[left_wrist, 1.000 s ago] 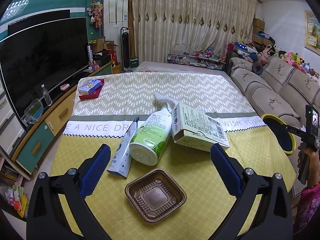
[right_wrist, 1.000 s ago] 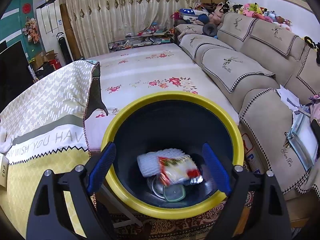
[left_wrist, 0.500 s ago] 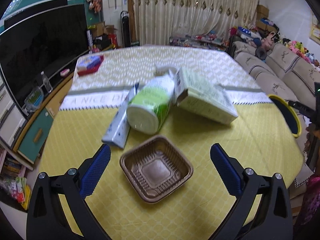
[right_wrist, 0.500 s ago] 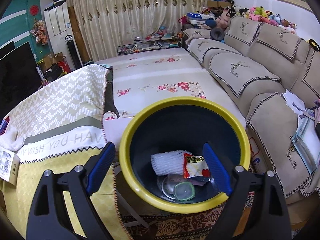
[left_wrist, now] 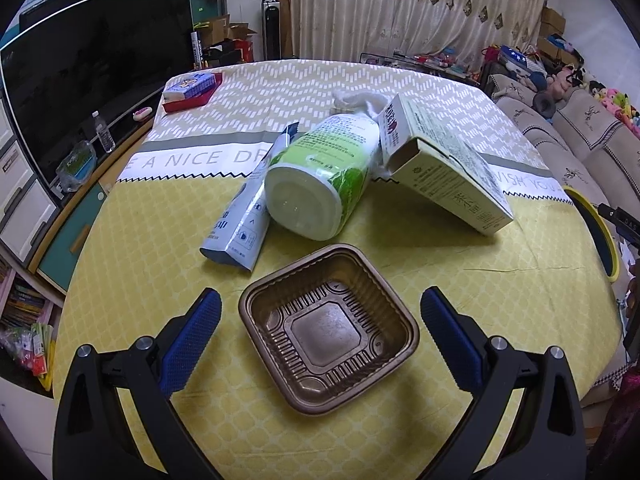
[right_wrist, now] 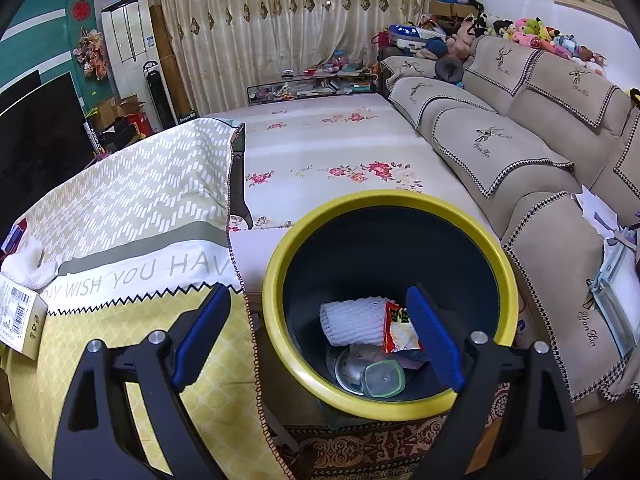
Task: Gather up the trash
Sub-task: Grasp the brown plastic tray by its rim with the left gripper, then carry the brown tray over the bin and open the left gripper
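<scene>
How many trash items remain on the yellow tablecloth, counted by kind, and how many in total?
Brown plastic tray: 1
Green and white bottle: 1
Cardboard box: 1
Blue and white pouch: 1
Total: 4

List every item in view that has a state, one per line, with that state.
left gripper: open, empty, straddling the tray
right gripper: open, empty
brown plastic tray: upright, empty
green-label bottle: on its side
cardboard box: tilted, end flap open
blue pouch: lying flat
trash bin: open, partly filled
</scene>
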### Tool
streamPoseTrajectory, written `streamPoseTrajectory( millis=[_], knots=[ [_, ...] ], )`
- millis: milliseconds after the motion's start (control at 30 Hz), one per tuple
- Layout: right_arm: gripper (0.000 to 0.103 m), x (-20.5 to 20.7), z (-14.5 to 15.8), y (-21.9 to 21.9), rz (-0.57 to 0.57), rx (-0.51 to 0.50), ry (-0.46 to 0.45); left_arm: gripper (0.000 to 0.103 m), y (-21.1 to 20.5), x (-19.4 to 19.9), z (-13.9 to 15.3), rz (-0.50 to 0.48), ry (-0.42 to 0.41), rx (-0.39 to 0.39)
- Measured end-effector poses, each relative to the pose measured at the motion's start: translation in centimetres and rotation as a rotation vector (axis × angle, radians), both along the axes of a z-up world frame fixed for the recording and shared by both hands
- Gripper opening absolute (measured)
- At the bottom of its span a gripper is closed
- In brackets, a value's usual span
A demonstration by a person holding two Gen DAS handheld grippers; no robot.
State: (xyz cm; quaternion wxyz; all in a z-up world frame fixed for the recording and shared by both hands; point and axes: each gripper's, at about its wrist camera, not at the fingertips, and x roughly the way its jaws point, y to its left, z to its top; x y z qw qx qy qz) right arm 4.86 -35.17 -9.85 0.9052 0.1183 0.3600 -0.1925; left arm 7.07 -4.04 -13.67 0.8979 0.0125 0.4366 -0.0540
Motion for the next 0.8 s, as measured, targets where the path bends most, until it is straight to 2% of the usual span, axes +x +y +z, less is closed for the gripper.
streamPoseTrajectory(
  millis=[200, 300, 367, 400, 600, 800],
  knots=[
    [0.085, 0.1, -0.2, 0.0, 0.003, 0.003, 0.003, 0.098, -0.4, 0.9, -0.6, -0.012, 0.025, 0.005],
    [0.085, 0.2, -0.2, 0.0, 0.004, 0.003, 0.004, 0.093, -0.4, 1.2, -0.8, -0.017, 0.038, -0.001],
    [0.085, 0.2, -0.3, 0.0, 0.004, 0.004, 0.004, 0.085, -0.4, 1.4, -1.0, -0.02, 0.041, 0.001],
    [0.085, 0.2, -0.3, 0.0, 0.003, 0.004, 0.004, 0.085, -0.4, 1.5, -1.0, -0.023, 0.042, -0.002],
    [0.085, 0.2, -0.5, 0.2, 0.008, 0.006, 0.007, 0.082, -1.0, 0.7, -0.4, -0.081, 0.011, 0.022],
    [0.085, 0.2, -0.5, 0.2, 0.009, 0.008, 0.007, 0.082, -2.3, -0.5, 1.7, -0.155, -0.034, -0.012]
  ],
)
